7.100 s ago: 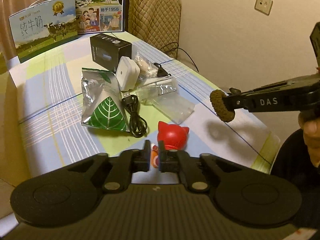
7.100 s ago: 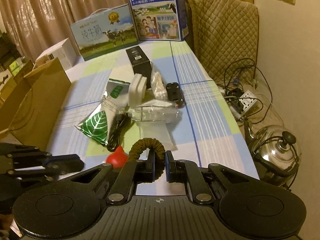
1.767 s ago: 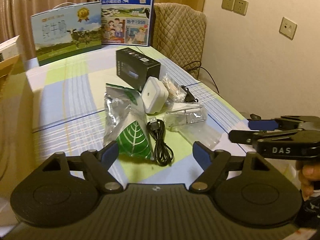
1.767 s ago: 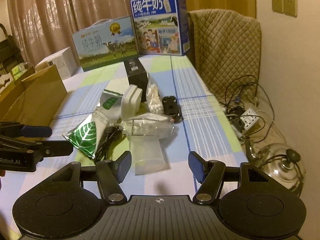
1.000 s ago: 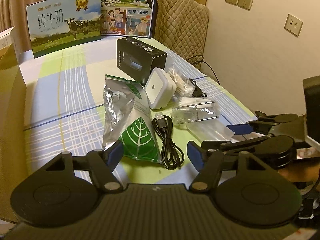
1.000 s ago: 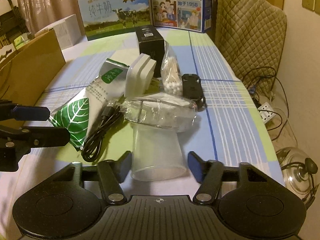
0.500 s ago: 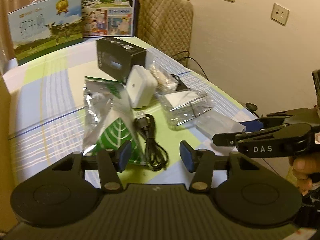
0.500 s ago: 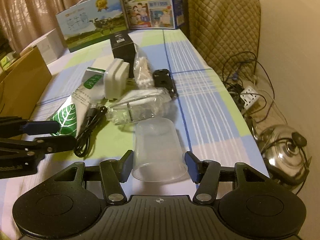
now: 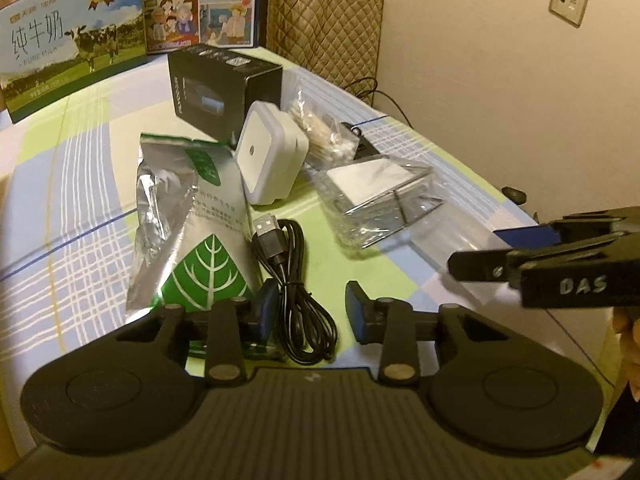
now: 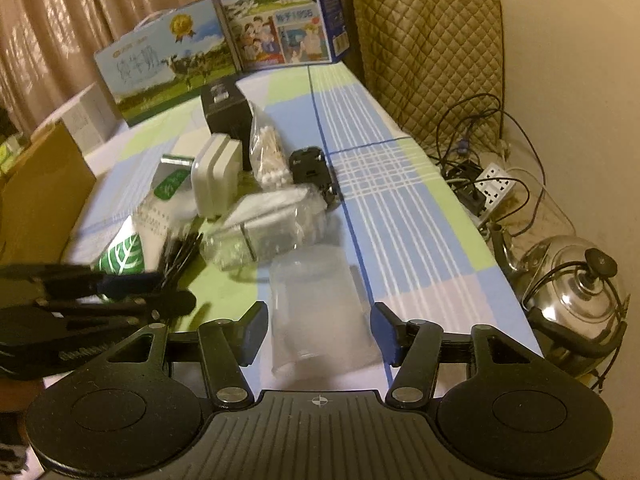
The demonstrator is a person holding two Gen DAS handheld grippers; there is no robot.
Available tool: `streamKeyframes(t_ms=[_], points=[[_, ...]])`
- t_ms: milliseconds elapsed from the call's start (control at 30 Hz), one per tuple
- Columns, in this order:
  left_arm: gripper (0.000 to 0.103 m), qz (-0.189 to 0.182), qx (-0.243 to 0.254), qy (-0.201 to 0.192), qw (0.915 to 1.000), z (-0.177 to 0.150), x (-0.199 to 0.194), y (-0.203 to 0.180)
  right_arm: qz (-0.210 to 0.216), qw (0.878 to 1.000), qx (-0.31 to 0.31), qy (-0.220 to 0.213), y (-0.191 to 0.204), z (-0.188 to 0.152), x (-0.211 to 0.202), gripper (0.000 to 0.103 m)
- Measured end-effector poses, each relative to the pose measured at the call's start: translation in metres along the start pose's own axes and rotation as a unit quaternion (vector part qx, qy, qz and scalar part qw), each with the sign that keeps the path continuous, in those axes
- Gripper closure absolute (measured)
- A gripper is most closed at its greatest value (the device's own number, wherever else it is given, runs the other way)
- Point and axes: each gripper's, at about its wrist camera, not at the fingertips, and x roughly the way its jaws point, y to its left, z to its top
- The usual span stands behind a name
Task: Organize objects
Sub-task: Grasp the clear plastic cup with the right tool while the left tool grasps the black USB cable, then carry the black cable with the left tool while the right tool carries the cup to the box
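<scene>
Right tool (image 10: 318, 332) stands wide, straddling the clear cup (image 10: 320, 312) on the counter (image 10: 420, 240), not gripping. Left tool (image 9: 310, 312) wide, over the black cable (image 9: 296, 280). Risk: thin cup may crush or slip under closing pressure.

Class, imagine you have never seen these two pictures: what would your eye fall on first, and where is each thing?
First, the left gripper, jaws open, low over the coiled black USB cable beside the silver leaf-print pouch. Next, the right gripper, jaws open either side of an upturned clear plastic cup at the table's near edge. Behind them, two milk cartons stand at the far end of the checked tablecloth.
</scene>
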Motion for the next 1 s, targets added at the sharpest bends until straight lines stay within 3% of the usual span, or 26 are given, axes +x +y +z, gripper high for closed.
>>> streamKeyframes(t_ms=[267,533,867,1000], points=[[0.089,0.02,-0.016,0.026,0.9994,-0.002,-0.007,0.005,0.0,1.0,-0.015,-0.003,0.008,0.004,0.007,0.049],[0.089,0.022,-0.027,0.033,0.9989,-0.013,-0.019,0.004,-0.042,0.995,-0.089,0.008,0.029,0.004,0.027,0.049],[0.086,0.021,-0.021,0.019,0.9994,-0.007,-0.01,0.002,-0.049,0.997,-0.064,0.008,0.023,0.003,0.025,0.054],[0.091,0.029,-0.004,0.021,0.9994,-0.007,-0.009,-0.002,-0.051,0.997,-0.052,-0.004,0.022,0.007,0.017,0.054]])
